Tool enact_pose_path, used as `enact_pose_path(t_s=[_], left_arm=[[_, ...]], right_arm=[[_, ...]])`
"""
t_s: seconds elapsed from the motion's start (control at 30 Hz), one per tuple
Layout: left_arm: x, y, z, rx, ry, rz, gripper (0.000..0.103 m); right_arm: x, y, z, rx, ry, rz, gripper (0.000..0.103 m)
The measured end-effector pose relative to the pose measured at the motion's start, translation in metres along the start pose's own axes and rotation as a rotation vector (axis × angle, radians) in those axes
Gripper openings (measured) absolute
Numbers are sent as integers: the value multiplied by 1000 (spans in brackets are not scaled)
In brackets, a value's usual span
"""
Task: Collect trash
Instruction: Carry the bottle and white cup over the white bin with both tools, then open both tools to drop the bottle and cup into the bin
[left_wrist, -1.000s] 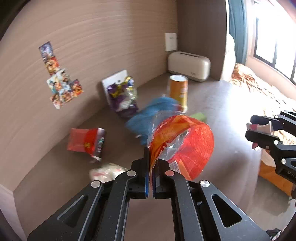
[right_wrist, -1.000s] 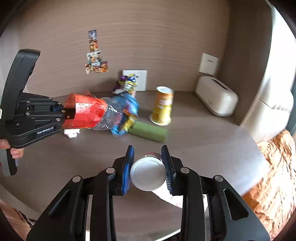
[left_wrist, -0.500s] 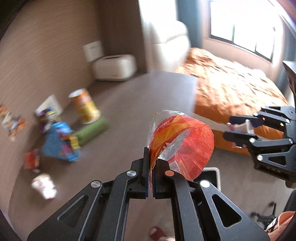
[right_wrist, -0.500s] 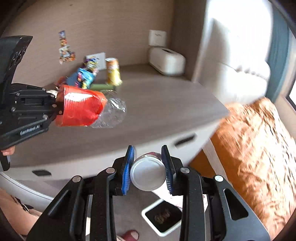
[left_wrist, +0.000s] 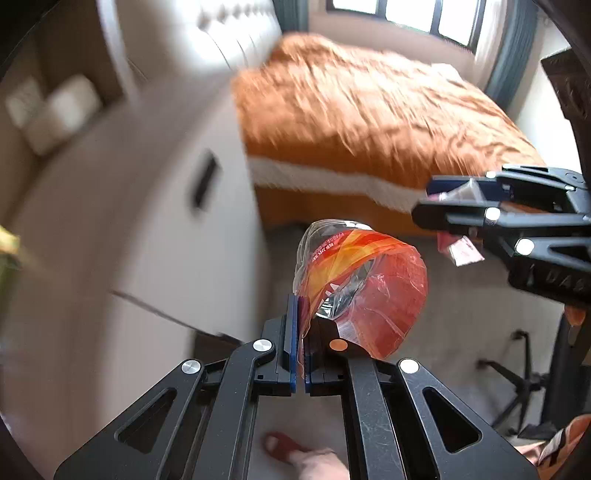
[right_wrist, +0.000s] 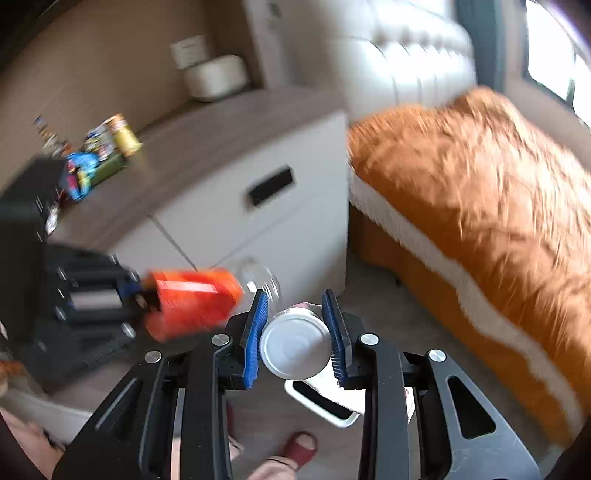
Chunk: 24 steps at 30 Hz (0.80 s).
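"DAS…" on right gripper (left_wrist: 436, 206), bottle label (left_wrist: 365, 288) text unreadable

The white drawer cabinet (right_wrist: 236, 206) serves as landmark. On its top, far back, sits the cream toaster (right_wrist: 216, 77); a cluster of snack packets and a yellow canister (right_wrist: 107, 147) lies nearer. Right of it stands the orange-covered bed (right_wrist: 480, 206). Before it, on the floor, is the white bin (right_wrist: 325, 402).
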<state>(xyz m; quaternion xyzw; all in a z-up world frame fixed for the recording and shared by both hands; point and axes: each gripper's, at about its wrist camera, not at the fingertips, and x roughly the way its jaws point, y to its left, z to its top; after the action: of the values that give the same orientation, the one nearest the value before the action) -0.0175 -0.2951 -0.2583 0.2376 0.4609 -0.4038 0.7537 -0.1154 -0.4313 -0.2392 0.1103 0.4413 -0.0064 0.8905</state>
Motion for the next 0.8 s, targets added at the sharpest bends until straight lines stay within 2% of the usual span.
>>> enact_pose_path(t_s=[0.07, 0.23, 0.33, 0.43, 0.6, 0.8], left_arm=[[39, -8, -1, -5, 59, -30, 2], [122, -30, -13, 21, 157, -46, 2], [181, -39, -25, 48, 208, -25, 2], [227, -45, -38, 54, 243, -26, 2], [281, -47, -60, 43, 286, -59, 2], [326, -50, -77, 30, 324, -83, 2]], right_arm=[[17, -15, -10, 47, 9, -4, 32], [78, -50, -41, 169, 46, -12, 32], [125, -64, -64, 178, 79, -43, 32], [171, -81, -88, 237, 116, -24, 32], [222, -103, -122, 300, 157, -27, 32], [249, -110, -146, 308, 193, -45, 32]])
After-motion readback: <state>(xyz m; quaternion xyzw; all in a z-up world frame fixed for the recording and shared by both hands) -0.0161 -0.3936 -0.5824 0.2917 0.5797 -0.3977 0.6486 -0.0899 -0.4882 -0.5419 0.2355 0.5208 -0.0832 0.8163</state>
